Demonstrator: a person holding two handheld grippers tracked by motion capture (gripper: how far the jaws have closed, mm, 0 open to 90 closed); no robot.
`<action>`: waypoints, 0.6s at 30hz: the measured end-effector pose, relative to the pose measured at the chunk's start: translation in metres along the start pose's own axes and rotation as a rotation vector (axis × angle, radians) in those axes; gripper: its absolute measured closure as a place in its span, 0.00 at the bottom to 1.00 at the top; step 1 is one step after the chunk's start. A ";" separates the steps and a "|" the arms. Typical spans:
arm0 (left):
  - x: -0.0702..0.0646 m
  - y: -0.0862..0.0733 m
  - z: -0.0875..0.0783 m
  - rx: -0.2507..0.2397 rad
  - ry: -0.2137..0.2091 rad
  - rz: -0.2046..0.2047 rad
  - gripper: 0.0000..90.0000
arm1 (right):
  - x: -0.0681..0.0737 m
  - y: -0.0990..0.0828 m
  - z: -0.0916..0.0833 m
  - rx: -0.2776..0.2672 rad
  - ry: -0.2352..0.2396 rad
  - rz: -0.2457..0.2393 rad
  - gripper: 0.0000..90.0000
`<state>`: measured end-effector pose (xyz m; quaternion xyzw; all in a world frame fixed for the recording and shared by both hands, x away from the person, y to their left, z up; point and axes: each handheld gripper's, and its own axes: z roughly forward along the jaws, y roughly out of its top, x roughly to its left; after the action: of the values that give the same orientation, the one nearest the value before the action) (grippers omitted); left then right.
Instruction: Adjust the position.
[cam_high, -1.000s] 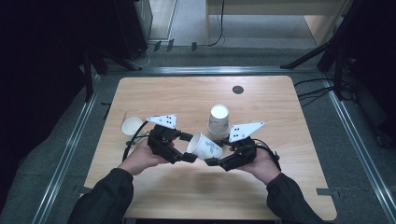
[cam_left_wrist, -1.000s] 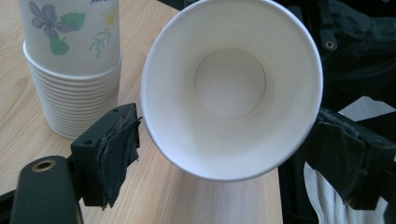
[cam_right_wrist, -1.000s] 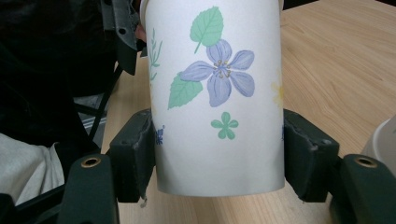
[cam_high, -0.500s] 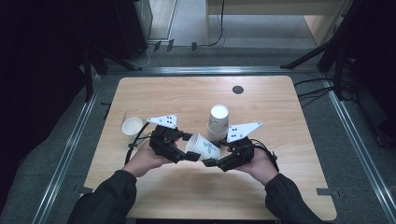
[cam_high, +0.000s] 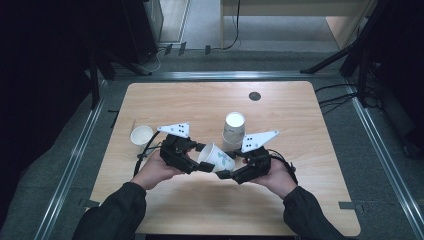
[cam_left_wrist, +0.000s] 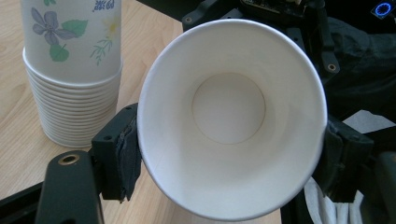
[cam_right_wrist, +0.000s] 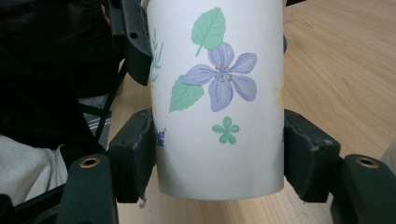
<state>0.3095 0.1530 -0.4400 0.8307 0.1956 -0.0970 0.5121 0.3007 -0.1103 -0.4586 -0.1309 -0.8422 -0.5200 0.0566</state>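
Note:
A white paper cup (cam_high: 216, 156) printed with blue flowers lies on its side in the air between both grippers, low over the table. My left gripper (cam_high: 201, 158) faces its open mouth. Its jaws have just been closing, and the pads (cam_left_wrist: 119, 154) now press on the rim of the cup (cam_left_wrist: 229, 126) from both sides. My right gripper (cam_high: 229, 168) holds the other end. Its pads (cam_right_wrist: 135, 154) touch the cup (cam_right_wrist: 219, 107) wall near the base, though the jaws have just been opening a little.
A stack of several matching cups (cam_high: 234, 131) stands upside down just behind the held cup, close to the left gripper (cam_left_wrist: 70, 70). A single upright cup (cam_high: 141, 135) sits at the table's left. A dark disc (cam_high: 254, 96) lies far back on the wooden table (cam_high: 300, 200).
Both hands and the cup keep their place. The left gripper's jaws have come in around the cup's mouth.

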 end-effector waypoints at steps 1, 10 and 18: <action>0.000 0.000 0.000 -0.003 -0.003 -0.001 0.25 | 0.000 0.000 0.000 -0.002 -0.004 -0.002 0.37; 0.003 0.000 -0.008 -0.021 0.007 -0.009 0.25 | 0.000 -0.002 0.002 0.022 -0.012 0.000 0.28; 0.002 -0.001 -0.021 -0.012 0.055 0.004 0.25 | -0.005 -0.009 0.000 0.109 -0.055 0.012 0.26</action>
<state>0.3101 0.1724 -0.4321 0.8303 0.2087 -0.0717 0.5118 0.3035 -0.1145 -0.4673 -0.1470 -0.8696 -0.4693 0.0438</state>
